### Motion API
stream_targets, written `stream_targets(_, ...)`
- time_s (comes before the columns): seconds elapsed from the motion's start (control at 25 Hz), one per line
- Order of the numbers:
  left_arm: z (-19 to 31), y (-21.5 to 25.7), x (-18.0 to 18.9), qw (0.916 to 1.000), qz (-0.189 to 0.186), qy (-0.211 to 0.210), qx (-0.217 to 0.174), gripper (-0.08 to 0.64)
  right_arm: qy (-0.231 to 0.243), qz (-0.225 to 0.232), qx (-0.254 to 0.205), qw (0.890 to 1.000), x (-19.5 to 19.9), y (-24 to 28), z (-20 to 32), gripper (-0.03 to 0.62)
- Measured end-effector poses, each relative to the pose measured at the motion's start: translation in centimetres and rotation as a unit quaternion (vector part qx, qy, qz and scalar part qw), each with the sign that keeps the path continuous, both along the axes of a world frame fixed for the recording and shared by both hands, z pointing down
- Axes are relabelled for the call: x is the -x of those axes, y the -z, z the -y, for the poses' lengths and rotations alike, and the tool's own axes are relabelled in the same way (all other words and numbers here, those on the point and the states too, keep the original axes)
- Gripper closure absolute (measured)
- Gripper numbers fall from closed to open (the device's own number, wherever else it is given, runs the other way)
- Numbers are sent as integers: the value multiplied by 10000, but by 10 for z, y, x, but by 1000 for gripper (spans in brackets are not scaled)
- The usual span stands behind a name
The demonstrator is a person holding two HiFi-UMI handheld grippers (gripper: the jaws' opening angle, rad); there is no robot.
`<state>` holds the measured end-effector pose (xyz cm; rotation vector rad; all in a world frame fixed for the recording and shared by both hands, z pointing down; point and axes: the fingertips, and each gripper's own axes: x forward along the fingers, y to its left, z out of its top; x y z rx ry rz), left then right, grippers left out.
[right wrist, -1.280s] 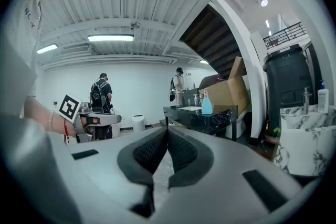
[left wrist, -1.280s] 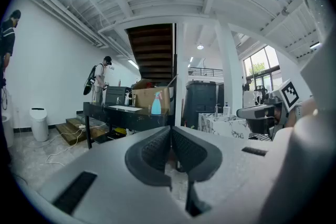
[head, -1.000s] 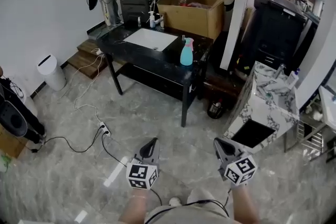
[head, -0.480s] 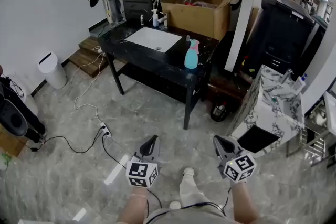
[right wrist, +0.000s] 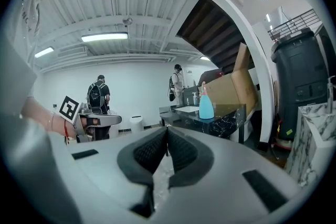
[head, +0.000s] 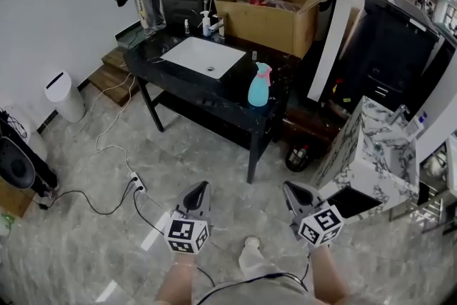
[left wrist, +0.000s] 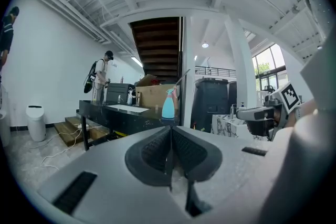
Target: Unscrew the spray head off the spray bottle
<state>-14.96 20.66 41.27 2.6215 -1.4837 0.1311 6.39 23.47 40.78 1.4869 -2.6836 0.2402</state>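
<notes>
Nearing spray bottle [head: 258,84] | left hand-held gripper [head: 201,187] closed, empty | right hand-held gripper [head: 289,188] closed, empty

We see the left gripper [head: 201,190] at 7 o'clock in the head view and the right gripper [head: 290,190] at 5 o'clock, side by side and apart, tips toward 12. Both sets of jaws are pressed together, nothing between them. The left forearm [head: 176,283] and right forearm [head: 330,276] are bare, at 6 o'clock.

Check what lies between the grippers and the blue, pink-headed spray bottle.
Only bare grey marbled floor, then the black metal table bearing the spray bottle; the head view shows it.
</notes>
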Motion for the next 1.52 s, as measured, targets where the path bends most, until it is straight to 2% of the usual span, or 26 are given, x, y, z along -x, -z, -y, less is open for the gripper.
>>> stream_targets(0.68, 127, -11, -53, 9999, -82, 50, 75, 549, 207, -10, 218, 9995, -41, -17, 130, 588)
stream_targets(1.0, 147, -17, -67, 9999, -69, 30, 148, 549, 276, -15, 267, 9993, -50, -22, 153, 588)
stream_targets(1.24, 151, -21, -77, 9997, -40, -116, 197, 549, 274, 102, 274, 9992, -52, -19, 163, 588)
stream_targets(1.52, 178, -18, -93, 9990, -73, -410, 137, 548, 183, 276, 183, 9993, -55, -8, 190, 588)
